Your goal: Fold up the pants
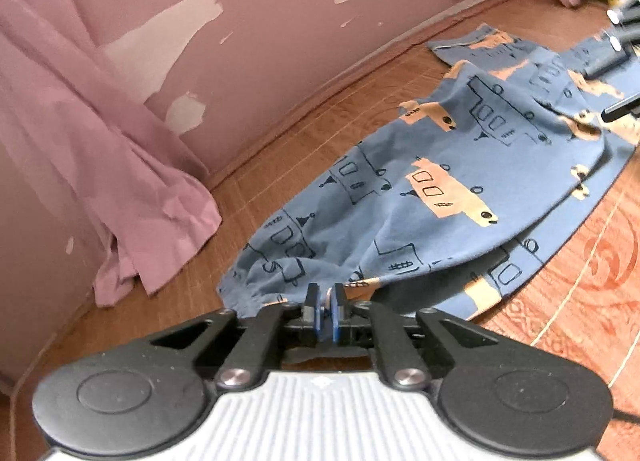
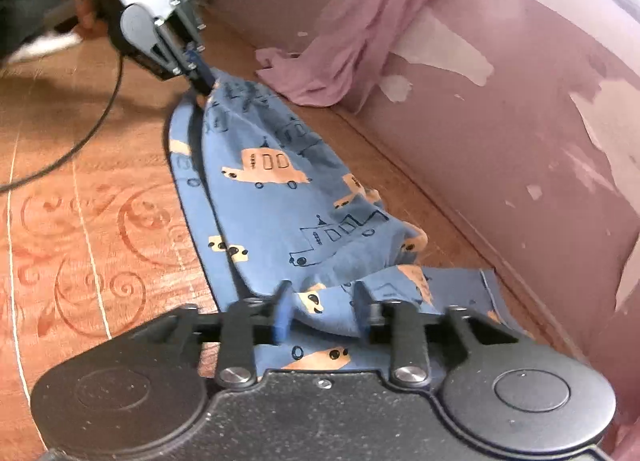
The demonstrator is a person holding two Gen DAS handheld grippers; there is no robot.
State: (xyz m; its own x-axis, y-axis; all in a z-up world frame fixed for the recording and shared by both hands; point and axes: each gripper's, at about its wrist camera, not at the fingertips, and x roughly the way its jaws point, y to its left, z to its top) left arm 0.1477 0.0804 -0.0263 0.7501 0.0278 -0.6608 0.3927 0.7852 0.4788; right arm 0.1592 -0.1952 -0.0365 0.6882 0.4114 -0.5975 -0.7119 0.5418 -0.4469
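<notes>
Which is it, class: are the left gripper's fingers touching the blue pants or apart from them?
Touching. The right wrist view shows the left gripper pinching the lifted end of the pants, with cloth hanging from its shut fingers.

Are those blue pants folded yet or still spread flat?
Partly folded: one layer of the pants lies doubled over another on the floor, one end pinched by the left gripper.

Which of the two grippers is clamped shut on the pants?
The left gripper: its jaws pinch the blue pants tight. The right gripper stands open, fabric loose between its fingers.

home room | peeling pink wall (image 1: 248,73) | pink curtain (image 1: 120,181) | patterned floor (image 2: 80,221)
</notes>
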